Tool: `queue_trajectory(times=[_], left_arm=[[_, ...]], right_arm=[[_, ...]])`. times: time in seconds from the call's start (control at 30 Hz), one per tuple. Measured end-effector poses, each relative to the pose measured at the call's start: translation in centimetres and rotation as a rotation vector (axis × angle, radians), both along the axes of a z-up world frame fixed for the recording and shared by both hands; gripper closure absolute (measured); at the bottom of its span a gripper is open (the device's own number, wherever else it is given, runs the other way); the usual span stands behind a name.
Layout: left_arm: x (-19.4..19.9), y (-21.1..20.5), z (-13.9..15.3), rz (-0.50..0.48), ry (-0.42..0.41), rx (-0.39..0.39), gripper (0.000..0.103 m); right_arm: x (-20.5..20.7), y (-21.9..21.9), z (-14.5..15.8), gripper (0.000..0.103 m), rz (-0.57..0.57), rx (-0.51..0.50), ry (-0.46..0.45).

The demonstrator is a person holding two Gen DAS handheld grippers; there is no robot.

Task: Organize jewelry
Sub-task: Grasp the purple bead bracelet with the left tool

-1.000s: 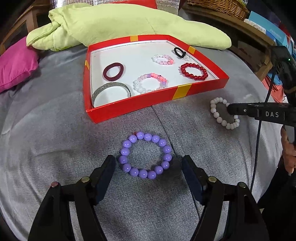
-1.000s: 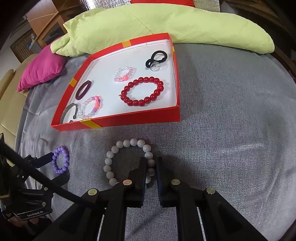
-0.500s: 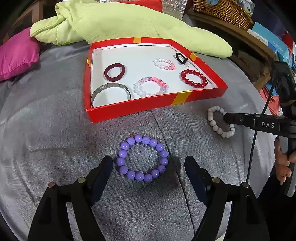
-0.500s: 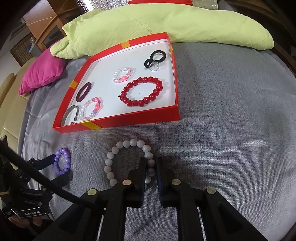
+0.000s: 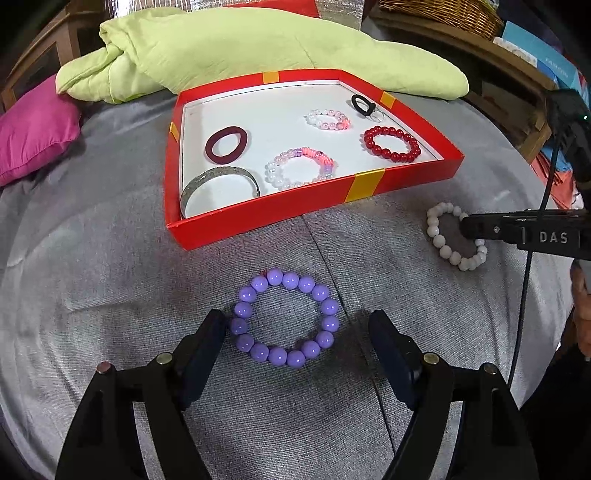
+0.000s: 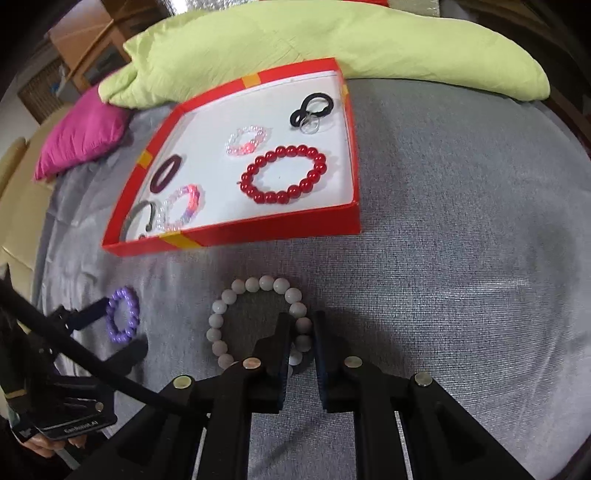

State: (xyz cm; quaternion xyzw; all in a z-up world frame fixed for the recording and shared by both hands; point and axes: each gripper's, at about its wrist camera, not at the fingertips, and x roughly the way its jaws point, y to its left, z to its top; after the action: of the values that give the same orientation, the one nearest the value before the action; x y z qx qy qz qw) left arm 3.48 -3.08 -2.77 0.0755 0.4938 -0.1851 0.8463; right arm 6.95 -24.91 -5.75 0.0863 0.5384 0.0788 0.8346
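A purple bead bracelet (image 5: pixel 283 317) lies flat on the grey cushion between the fingers of my open left gripper (image 5: pixel 299 332); the left finger touches its beads. It also shows in the right wrist view (image 6: pixel 123 315). A white bead bracelet (image 6: pixel 258 321) lies on the cushion. My right gripper (image 6: pixel 301 332) is shut on its right-hand beads. It also shows in the left wrist view (image 5: pixel 456 236). A red box (image 5: pixel 364 184) with a white floor holds several bracelets and rings.
A lime green pillow (image 5: pixel 258 48) lies behind the box. A magenta cushion (image 5: pixel 33 129) is at the far left. A wicker basket (image 5: pixel 443 13) and wooden furniture stand at the back right.
My left gripper has moved forward around the purple bracelet, which now sits deeper between the fingers. My right gripper stays shut on the white bracelet and has shifted slightly.
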Motion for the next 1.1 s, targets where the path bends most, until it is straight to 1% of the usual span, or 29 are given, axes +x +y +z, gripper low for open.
queue_trajectory(times=[0.07, 0.13, 0.17, 0.27, 0.33, 0.47, 0.57, 0.77, 0.8, 0.87, 0.9, 0.97, 1.0, 1.07, 1.1], left_arm=[[0.0, 0.0, 0.0, 0.016, 0.006, -0.004, 0.023], [-0.1, -0.4, -0.1, -0.008, -0.003, 0.023, 0.023], [0.0, -0.3, -0.1, -0.014, -0.001, 0.023, 0.023], [0.3, -0.1, 0.0, 0.008, 0.012, 0.005, 0.023], [0.1, -0.3, 0.0, -0.002, 0.007, 0.024, 0.023], [0.0, -0.3, 0.1, 0.005, 0.013, 0.020, 0.023], [-0.1, -0.2, 0.1, 0.000, 0.010, 0.026, 0.023], [-0.2, 0.0, 0.2, -0.006, 0.009, 0.022, 0.028], [-0.2, 0.1, 0.3, -0.004, 0.010, 0.018, 0.031], [-0.2, 0.2, 0.4, -0.002, 0.005, 0.010, 0.039], [-0.1, 0.4, 0.5, 0.004, 0.002, 0.003, 0.047], [0.1, 0.7, 0.5, 0.018, 0.007, -0.019, 0.050], [0.1, 0.9, 0.5, 0.024, 0.011, -0.034, 0.051], [0.2, 1.4, 0.6, 0.032, 0.014, -0.055, 0.056], [0.1, 1.6, 0.6, 0.036, 0.014, -0.064, 0.061]], right_arm=[[-0.2, -0.3, -0.1, 0.087, -0.008, 0.022, -0.012], [-0.3, -0.5, -0.2, 0.087, -0.007, 0.033, -0.014], [-0.1, -0.5, -0.1, 0.087, -0.019, 0.036, -0.001], [0.1, -0.4, 0.0, 0.087, -0.019, 0.020, 0.019], [0.0, -0.3, 0.0, 0.087, -0.015, 0.015, 0.011], [-0.2, -0.3, -0.1, 0.087, -0.027, 0.029, -0.004], [-0.1, -0.2, -0.1, 0.087, -0.033, 0.026, 0.006], [-0.5, -0.8, -0.2, 0.087, -0.038, 0.063, -0.005], [-0.6, -1.0, -0.4, 0.087, -0.040, 0.078, -0.015], [-0.6, -1.2, -0.2, 0.087, -0.050, 0.092, 0.002], [-0.5, -1.2, -0.2, 0.087, -0.045, 0.093, 0.003], [-0.5, -1.3, -0.5, 0.087, -0.047, 0.108, -0.012], [-0.5, -1.4, -0.3, 0.087, -0.056, 0.116, -0.004], [-0.5, -1.4, -0.3, 0.087, -0.054, 0.119, 0.006], [-0.6, -1.5, -0.4, 0.087, -0.058, 0.127, 0.003]])
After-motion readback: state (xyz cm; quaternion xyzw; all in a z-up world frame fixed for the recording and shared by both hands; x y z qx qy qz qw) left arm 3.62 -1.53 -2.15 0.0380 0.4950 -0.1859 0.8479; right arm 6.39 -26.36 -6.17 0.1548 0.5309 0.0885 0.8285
